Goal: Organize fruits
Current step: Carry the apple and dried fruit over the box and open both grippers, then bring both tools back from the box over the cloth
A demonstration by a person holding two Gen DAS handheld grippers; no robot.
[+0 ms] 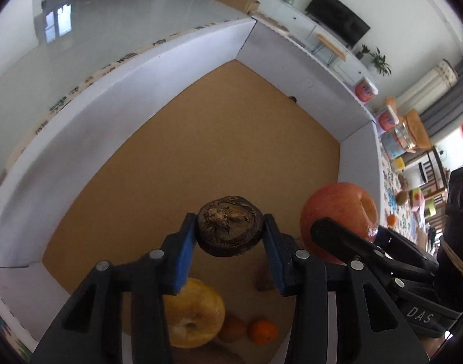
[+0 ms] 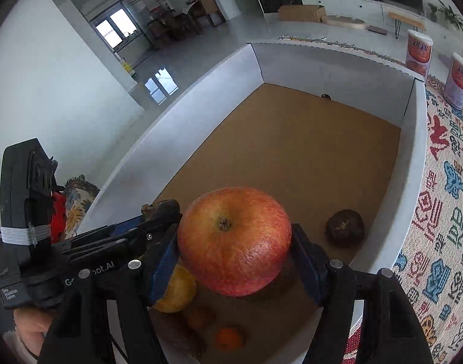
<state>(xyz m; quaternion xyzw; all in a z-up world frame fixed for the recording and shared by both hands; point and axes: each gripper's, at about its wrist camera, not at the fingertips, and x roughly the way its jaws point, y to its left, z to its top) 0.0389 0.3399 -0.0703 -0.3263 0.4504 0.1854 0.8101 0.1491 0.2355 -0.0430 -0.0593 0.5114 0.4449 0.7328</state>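
My left gripper (image 1: 230,235) is shut on a dark brown, wrinkled round fruit (image 1: 229,223), blue pads pressing on both its sides. It hangs above the brown floor of a white-walled box (image 1: 140,91). My right gripper (image 2: 235,244) is shut on a large red apple (image 2: 234,233), also over the box (image 2: 413,157). The two grippers are side by side: the apple (image 1: 337,209) shows at the right of the left wrist view, and the left gripper (image 2: 161,212) with its dark fruit (image 2: 163,204) at the left of the right wrist view.
On the box floor below lie a yellow fruit (image 1: 195,312), a small orange (image 1: 263,330), a brown fruit (image 1: 231,327) and a second dark wrinkled fruit (image 2: 345,227). The box stands on a patterned cloth (image 2: 444,212) with tall cans (image 2: 418,54) behind it.
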